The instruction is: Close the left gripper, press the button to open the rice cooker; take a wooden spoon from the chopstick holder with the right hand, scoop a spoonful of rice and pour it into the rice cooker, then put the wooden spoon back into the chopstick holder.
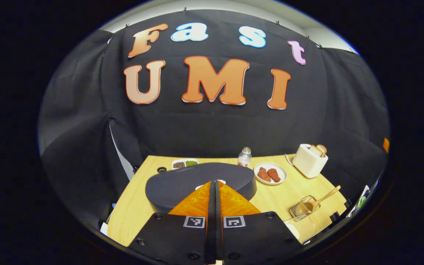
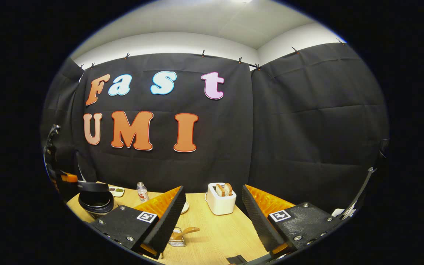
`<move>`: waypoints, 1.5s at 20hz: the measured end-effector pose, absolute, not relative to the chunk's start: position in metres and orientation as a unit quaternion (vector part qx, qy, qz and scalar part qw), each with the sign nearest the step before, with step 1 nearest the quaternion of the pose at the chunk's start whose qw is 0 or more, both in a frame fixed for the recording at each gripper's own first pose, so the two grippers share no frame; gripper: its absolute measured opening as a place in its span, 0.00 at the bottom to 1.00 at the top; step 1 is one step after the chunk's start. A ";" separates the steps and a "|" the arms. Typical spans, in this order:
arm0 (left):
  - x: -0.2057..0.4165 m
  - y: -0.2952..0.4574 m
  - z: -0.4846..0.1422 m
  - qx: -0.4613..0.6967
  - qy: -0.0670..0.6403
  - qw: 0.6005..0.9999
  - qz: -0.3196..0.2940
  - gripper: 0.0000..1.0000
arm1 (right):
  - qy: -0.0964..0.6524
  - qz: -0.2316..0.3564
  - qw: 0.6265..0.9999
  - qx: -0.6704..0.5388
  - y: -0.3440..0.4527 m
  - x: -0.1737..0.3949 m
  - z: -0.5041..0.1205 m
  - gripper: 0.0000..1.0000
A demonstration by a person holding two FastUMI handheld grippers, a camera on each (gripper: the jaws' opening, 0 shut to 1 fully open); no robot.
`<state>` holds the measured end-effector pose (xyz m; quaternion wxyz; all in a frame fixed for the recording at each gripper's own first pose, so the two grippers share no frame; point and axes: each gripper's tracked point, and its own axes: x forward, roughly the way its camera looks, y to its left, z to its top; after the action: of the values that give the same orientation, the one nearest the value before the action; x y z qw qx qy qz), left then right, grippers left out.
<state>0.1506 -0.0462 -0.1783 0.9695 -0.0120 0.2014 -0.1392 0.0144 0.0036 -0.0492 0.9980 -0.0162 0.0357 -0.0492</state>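
Left gripper (image 1: 215, 186): bottom centre of the left gripper view, fingers pressed together with no gap, holding nothing; tips lie over the dark lid of the rice cooker (image 1: 175, 184). Whether they touch it cannot be told. A square black-and-white marker sits on each finger base.

Rice cooker: lower centre of that view, its lid blocking part of the table (image 1: 134, 206) behind. In the right gripper view it stands at lower left (image 2: 95, 200).

Chopstick holder (image 1: 302, 209): wire basket, lower right of the left gripper view, with the wooden spoon (image 1: 326, 197) leaning out to the upper right.

Right gripper (image 2: 212, 206): bottom of the right gripper view, jaws wide apart, empty, held above the table. The spoon handle (image 2: 187, 232) shows beside its left finger, which hides part of the holder.

Plate (image 1: 270, 173) with two reddish pieces: right of the cooker lid.

Toaster (image 1: 309, 160): white, two slices standing in it, right of the plate; it shows between the right gripper's fingers (image 2: 221, 198).

Small bottle (image 1: 244, 157): behind the lid; label unreadable.

Divided dish (image 1: 184, 163): at the table's far edge, upper left of the lid.
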 end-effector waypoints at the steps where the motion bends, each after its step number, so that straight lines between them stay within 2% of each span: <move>1: 0.146 -0.041 -0.167 -0.019 0.195 0.971 -0.135 0.04 | 0.035 -0.049 0.998 -0.015 0.004 0.015 -0.051 0.95; 4: 0.131 -0.016 -0.127 -0.028 0.165 0.979 -0.117 0.04 | 0.036 -0.046 0.998 -0.004 0.005 0.019 -0.064 0.95; 5: 0.127 -0.008 -0.113 -0.022 0.147 0.983 -0.110 0.00 | 0.037 -0.045 0.998 -0.001 0.006 0.023 -0.070 0.95; 9: 0.109 0.016 -0.052 -0.018 0.077 0.993 -0.089 0.04 | 0.058 -0.038 0.997 0.020 0.013 0.040 -0.113 0.95; 10: 0.106 0.025 -0.038 -0.016 0.064 0.995 -0.079 0.00 | 0.068 -0.034 0.997 0.032 0.016 0.046 -0.126 0.95; 11: 0.100 0.034 -0.027 -0.012 0.052 0.996 -0.066 0.07 | 0.077 -0.028 0.996 0.046 0.020 0.051 -0.139 0.95; 12: 0.095 0.044 -0.015 -0.010 0.039 0.998 -0.052 0.04 | 0.086 -0.025 0.994 0.056 0.024 0.056 -0.155 0.95; 13: 0.089 0.050 -0.004 -0.011 0.027 0.999 -0.043 0.07 | 0.093 -0.024 0.994 0.058 0.027 0.064 -0.168 0.95; 15: 0.076 0.062 0.014 -0.019 0.008 0.999 -0.029 0.04 | 0.110 -0.023 0.992 0.062 0.032 0.077 -0.194 0.95; 16: 0.070 0.069 0.022 -0.020 0.002 1.000 -0.023 0.06 | 0.120 -0.021 0.990 0.068 0.034 0.081 -0.206 0.95; 17: 0.066 0.076 0.028 -0.018 -0.002 1.000 -0.016 0.07 | 0.133 -0.020 0.988 0.076 0.037 0.084 -0.219 0.95; 18: 0.061 0.083 0.033 -0.015 -0.005 1.000 -0.010 0.04 | 0.145 -0.021 0.986 0.083 0.039 0.087 -0.231 0.95; 20: 0.054 0.093 0.043 -0.007 -0.010 1.000 -0.002 0.04 | 0.168 -0.025 0.981 0.095 0.040 0.092 -0.255 0.95; 21: 0.050 0.097 0.045 -0.004 -0.011 1.000 0.001 0.07 | 0.180 -0.023 0.977 0.110 0.044 0.093 -0.265 0.95; 25: 0.043 0.119 0.050 0.015 -0.016 0.999 0.025 0.07 | 0.220 -0.016 0.957 0.187 0.061 0.096 -0.298 0.95; 26: 0.041 0.123 0.050 0.015 -0.017 0.999 0.030 0.04 | 0.228 -0.015 0.951 0.208 0.064 0.096 -0.306 0.95; 30: 0.045 0.136 0.032 0.010 -0.001 0.999 0.042 0.05 | 0.253 -0.019 0.923 0.288 0.072 0.101 -0.331 0.93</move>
<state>0.0446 0.1356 0.0321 0.9991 0.0101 -0.0006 0.0422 0.1008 0.0720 -0.3310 0.9233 0.2879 0.2534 -0.0190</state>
